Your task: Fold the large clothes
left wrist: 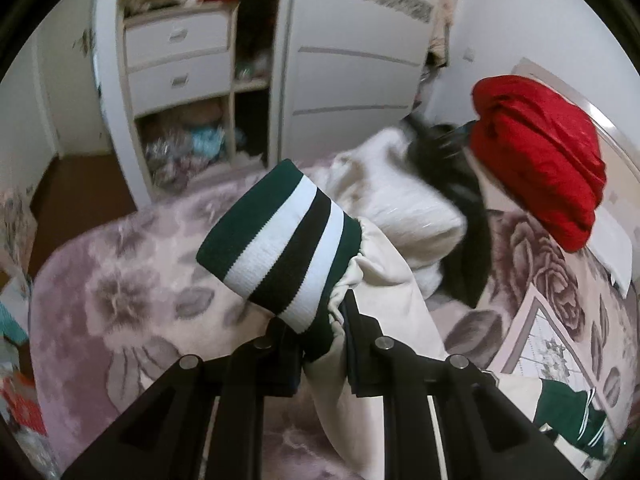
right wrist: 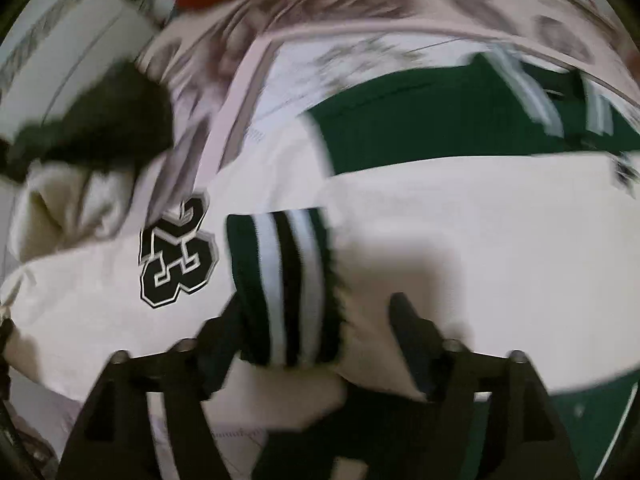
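A cream varsity jacket with green panels lies on the bed. In the left wrist view its striped cuff (left wrist: 280,240), green, white and black, stands lifted off the bedspread, with the cream sleeve (left wrist: 388,280) trailing down behind it. My left gripper (left wrist: 320,328) is shut on the cuff's lower edge. In the blurred right wrist view the jacket's cream front (right wrist: 460,240) spreads wide, with a black number patch (right wrist: 176,256) and a green panel (right wrist: 440,128). The other striped cuff (right wrist: 284,280) lies between the spread fingers of my right gripper (right wrist: 316,320), which is open.
A floral lilac bedspread (left wrist: 120,280) covers the bed. A bundled red garment (left wrist: 536,160) and a black-and-white garment (left wrist: 440,152) lie at the far side. A white wardrobe with drawers (left wrist: 176,52) stands open beyond the bed, beside brown floor (left wrist: 80,188).
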Demonstrator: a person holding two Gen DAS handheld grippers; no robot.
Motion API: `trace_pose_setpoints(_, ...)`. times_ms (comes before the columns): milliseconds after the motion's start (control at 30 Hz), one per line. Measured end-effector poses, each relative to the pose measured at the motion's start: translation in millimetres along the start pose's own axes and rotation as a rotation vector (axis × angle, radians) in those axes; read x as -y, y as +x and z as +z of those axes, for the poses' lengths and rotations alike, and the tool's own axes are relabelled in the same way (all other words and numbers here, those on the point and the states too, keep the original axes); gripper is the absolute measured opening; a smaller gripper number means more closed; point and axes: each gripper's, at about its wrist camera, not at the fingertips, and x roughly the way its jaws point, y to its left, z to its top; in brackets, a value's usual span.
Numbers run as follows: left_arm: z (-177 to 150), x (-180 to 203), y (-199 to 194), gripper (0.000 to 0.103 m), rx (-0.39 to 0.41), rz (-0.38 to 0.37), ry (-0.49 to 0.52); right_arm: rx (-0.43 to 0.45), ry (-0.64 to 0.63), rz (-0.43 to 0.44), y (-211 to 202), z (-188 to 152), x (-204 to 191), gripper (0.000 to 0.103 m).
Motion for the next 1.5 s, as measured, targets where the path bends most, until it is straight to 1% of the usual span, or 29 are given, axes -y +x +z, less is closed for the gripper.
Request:
trace_pose_setpoints(67,3.8,19.5,-15.7,0.013,0.032,-0.013,0.034,0.024,0.023,-0.049,-19.9,-9.4,20.7,0.088)
trace_pose_setpoints(100,5.0,28.8,-22.5,0.013,0.045,-0.019,0.05,0.019,0.04,-0.072,-27.2,-17.4,36.5,0.088)
trace_pose_setpoints(133,5.4,42.8,-32.3,0.013,0.064,-0.03,0.076,0.014,0.049,-0.072,-26.0,-10.5,47.1,0.088)
trace_pose_setpoints(167,5.2,54.8,-40.2,0.013,0.078,-0.043,0.098,0.003,0.072,-0.086,-27.1,-16.4,62.8,0.088)
trace_pose_setpoints(200,3.9,73.3,-51.3,0.012,0.098,-0.059,0.136,-0.012,0.086,-0.102,-25.7,-14.8,74.7,0.088)
trace_pose_setpoints(267,0.6,103.8,-68.2,0.012,0.125,-0.091,0.197,-0.031,0.135,-0.095,-17.2,-8.2,96.8,0.088)
trace_pose_setpoints(367,-13.2,158.4,-95.1,0.012,0.142,-0.166,0.293,-0.029,0.168,-0.051,-29.0,-5.9,119.9,0.088)
trace_pose_setpoints(500,-53.6,242.6,-129.3,0.012,0.134,-0.292,0.418,0.001,0.231,-0.027,-52.6,-7.2,160.0,0.088)
trace_pose_setpoints(567,-86.2,291.7,-143.9,0.012,0.11,-0.367,0.478,0.007,0.27,-0.035,-65.4,-12.3,191.2,0.088)
trace_pose_setpoints(600,-109.0,320.4,-151.2,0.012,0.089,-0.412,0.515,0.009,0.288,-0.042,-70.8,-15.4,204.8,0.088)
trace_pose_setpoints(700,-168.1,385.2,-163.3,0.012,0.038,-0.507,0.607,0.009,0.356,-0.066,-83.2,-26.1,257.0,0.088)
trace_pose_setpoints(733,-197.1,413.2,-168.8,0.012,0.015,-0.542,0.66,0.007,0.373,-0.082,-86.0,-29.0,271.6,0.088)
trace_pose_setpoints(767,-219.1,433.2,-171.5,0.012,-0.01,-0.569,0.698,0.009,0.397,-0.093,-91.2,-34.1,293.7,0.088)
trace_pose_setpoints(800,-241.8,451.2,-173.9,0.012,-0.042,-0.603,0.728,0.01,0.41,-0.1,-93.9,-37.8,306.4,0.088)
trace_pose_setpoints(833,-272.1,473.4,-177.3,0.012,-0.081,-0.633,0.773,0.008,0.43,-0.111,-97.1,-43.1,327.6,0.088)
trace_pose_setpoints(900,-316.7,501.2,-181.2,0.012,-0.133,-0.669,0.841,0.001,0.467,-0.124,-96.4,-50.8,357.2,0.088)
trace_pose_setpoints(933,-345.1,514.0,-181.5,0.012,-0.173,-0.685,0.88,-0.004,0.484,-0.133,-95.1,-54.4,371.9,0.088)
trace_pose_setpoints(1000,-383.7,534.7,-179.2,0.012,-0.224,-0.686,0.949,-0.011,0.51,-0.154,-95.9,-62.4,399.2,0.088)
trace_pose_setpoints(1033,-405.8,543.7,-174.3,0.014,-0.261,-0.675,0.991,-0.019,0.528,-0.156,-96.2,-67.6,415.7,0.088)
trace_pose_setpoints(1067,-420.0,549.5,-169.2,0.015,-0.293,-0.664,1.018,-0.024,0.535,-0.157,-95.5,-70.5,423.8,0.088)
trace_pose_setpoints(1133,-435.7,557.7,-159.4,0.025,-0.362,-0.644,1.06,-0.038,0.557,-0.171,-97.5,-80.0,448.0,0.088)
trace_pose_setpoints(1167,-437.4,555.5,-156.3,0.025,-0.406,-0.666,1.059,-0.038,0.563,-0.165,-99.3,-83.5,454.7,0.088)
trace_pose_setpoints(1200,-434.8,553.5,-158.9,0.025,-0.423,-0.693,1.045,-0.043,0.569,-0.16,-101.9,-88.3,463.7,0.088)
trace_pose_setpoints(1267,-425.8,545.6,-169.8,0.037,-0.417,-0.739,1.022,-0.055,0.583,-0.143,-107.4,-96.8,476.9,0.088)
trace_pose_setpoints(1300,-416.4,540.1,-178.2,0.066,-0.424,-0.769,1.003,-0.058,0.594,-0.124,-111.5,-101.5,483.1,0.088)
trace_pose_setpoints(1333,-408.1,536.0,-182.2,0.096,-0.43,-0.782,0.983,-0.06,0.603,-0.109,-115.2,-105.2,487.8,0.088)
trace_pose_setpoints(1367,-397.0,528.4,-187.6,0.103,-0.432,-0.799,0.958,-0.061,0.614,-0.089,-119.6,-109.2,491.6,0.088)
trace_pose_setpoints(1433,-372.9,509.7,-193.4,0.103,-0.416,-0.801,0.897,-0.06,0.626,-0.059,-129.6,-114.9,497.1,0.088)
trace_pose_setpoints(1500,-340.0,478.6,-191.1,0.103,-0.384,-0.753,0.8,-0.056,0.641,-0.03,-140.8,-117.2,499.9,0.088)
